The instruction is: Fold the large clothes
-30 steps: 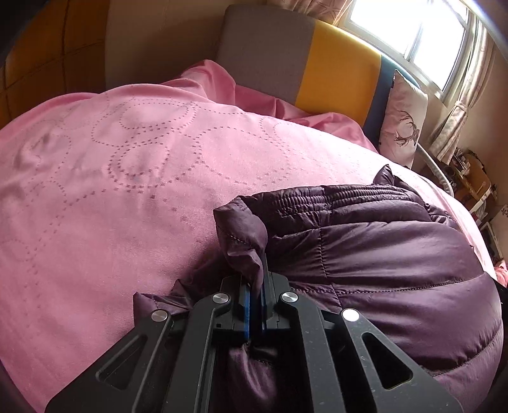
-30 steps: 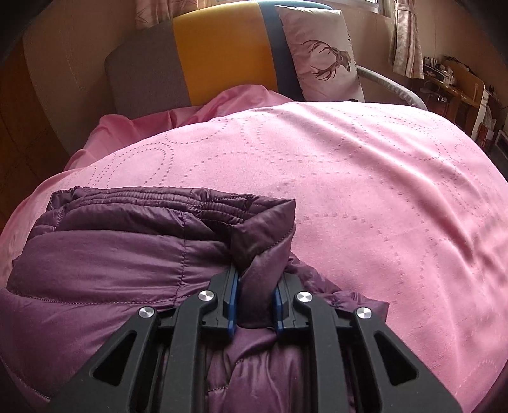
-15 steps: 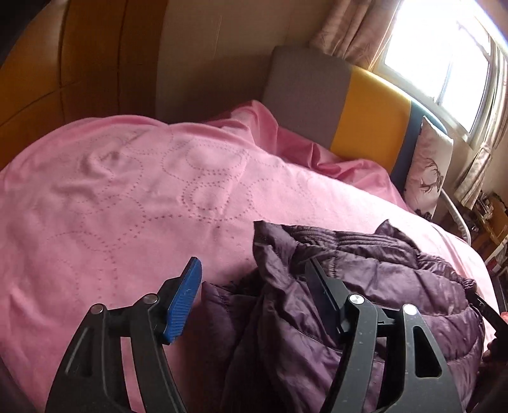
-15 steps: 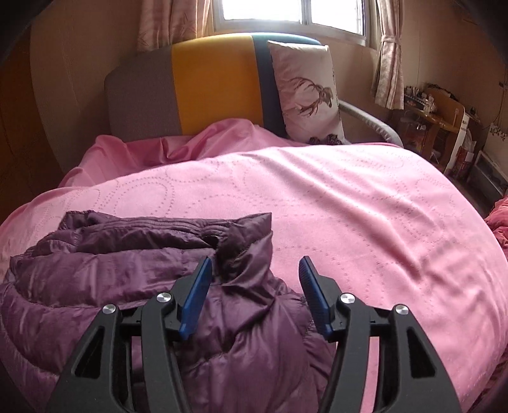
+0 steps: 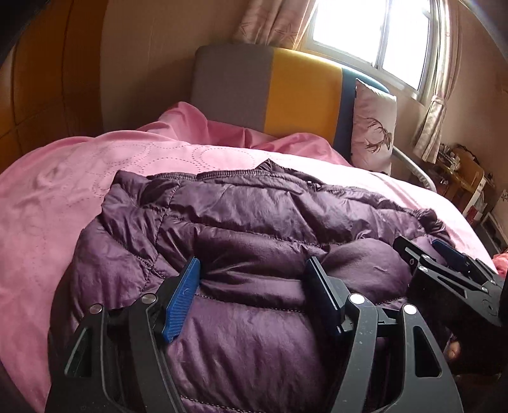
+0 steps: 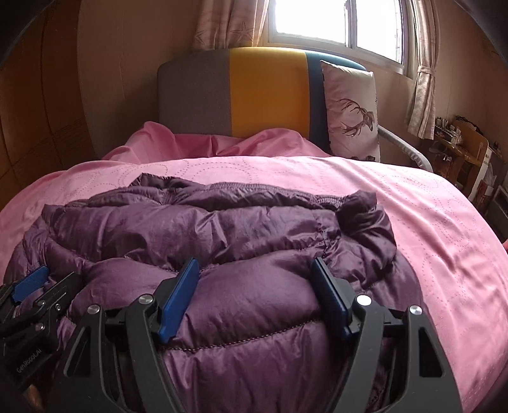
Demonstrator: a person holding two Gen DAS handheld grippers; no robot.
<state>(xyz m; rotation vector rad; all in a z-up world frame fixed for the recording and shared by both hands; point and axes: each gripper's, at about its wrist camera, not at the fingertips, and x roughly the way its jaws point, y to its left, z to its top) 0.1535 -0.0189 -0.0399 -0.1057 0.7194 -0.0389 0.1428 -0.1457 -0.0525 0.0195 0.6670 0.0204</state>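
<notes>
Purple puffer jacket [image 6: 241, 241] bunched mid-frame on pink bed [image 6: 428, 222], roughly folded but rumpled, tidying left; left gripper [image 5: 254, 279] and right gripper [image 6: 257, 279] fingers spread, holding nothing.

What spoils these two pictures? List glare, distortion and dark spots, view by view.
Left wrist view: the window is blown out white, the pink bedspread bulges from fisheye distortion, corners are dark. Right wrist view: the same window glare, headboard curved, sheen on the purple down jacket.

Left gripper [image 5: 254, 286] & right gripper [image 6: 257, 286], jaws wide apart (side by side)
</notes>
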